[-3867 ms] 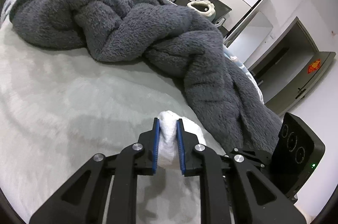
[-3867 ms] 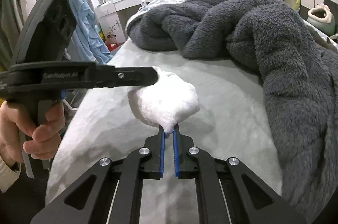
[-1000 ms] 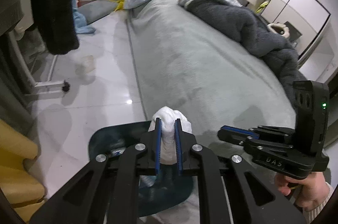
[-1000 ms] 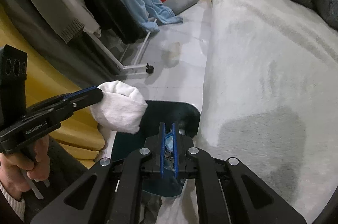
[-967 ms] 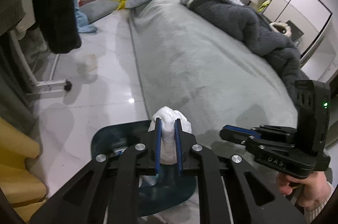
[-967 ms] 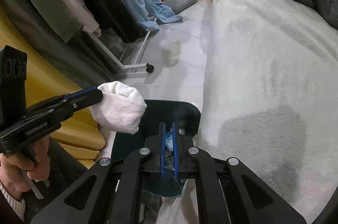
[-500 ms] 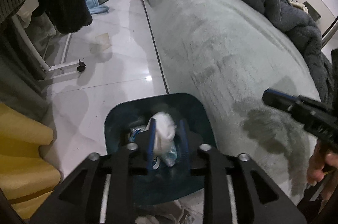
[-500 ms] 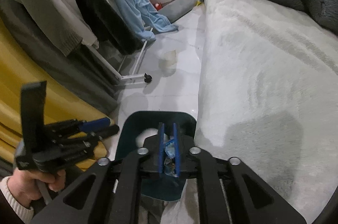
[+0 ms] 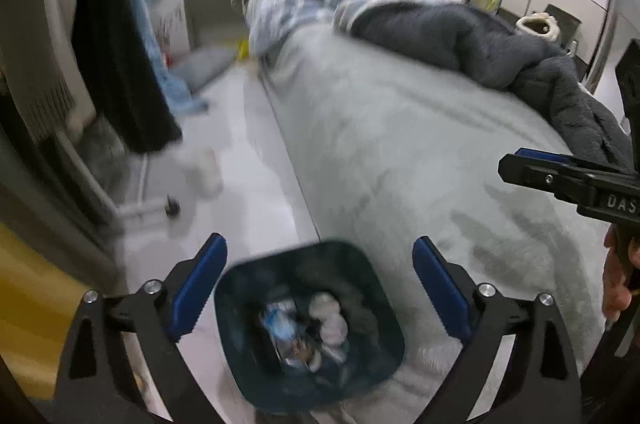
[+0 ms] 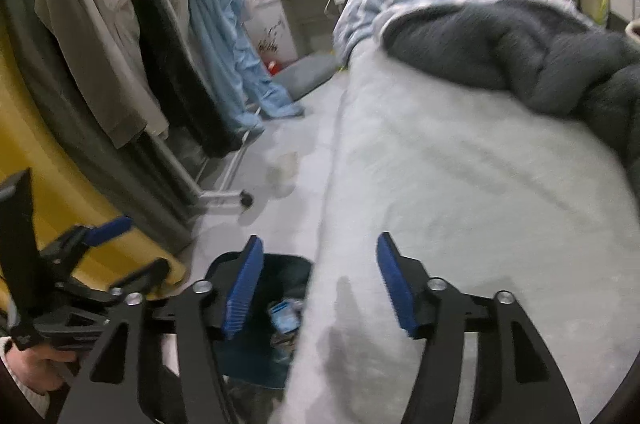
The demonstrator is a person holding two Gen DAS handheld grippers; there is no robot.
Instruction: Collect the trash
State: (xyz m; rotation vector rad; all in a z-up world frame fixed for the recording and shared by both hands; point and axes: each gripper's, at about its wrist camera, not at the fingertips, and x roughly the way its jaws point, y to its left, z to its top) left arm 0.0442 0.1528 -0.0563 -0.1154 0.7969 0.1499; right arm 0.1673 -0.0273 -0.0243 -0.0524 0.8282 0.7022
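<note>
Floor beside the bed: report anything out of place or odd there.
A pale, blurred piece of litter lies loose on the floor next to the clothes rack's wheel, outside the dark blue bin. A light blue garment also trails onto the floor. The white wad sits inside the bin.

Each tool is black, with triangular cut-outs in its arms, silver round screws at the joints and ribbed blue pads. The left tool (image 9: 316, 288), the right tool (image 10: 318, 288). A light knitted cuff (image 10: 28, 398) shows.
</note>
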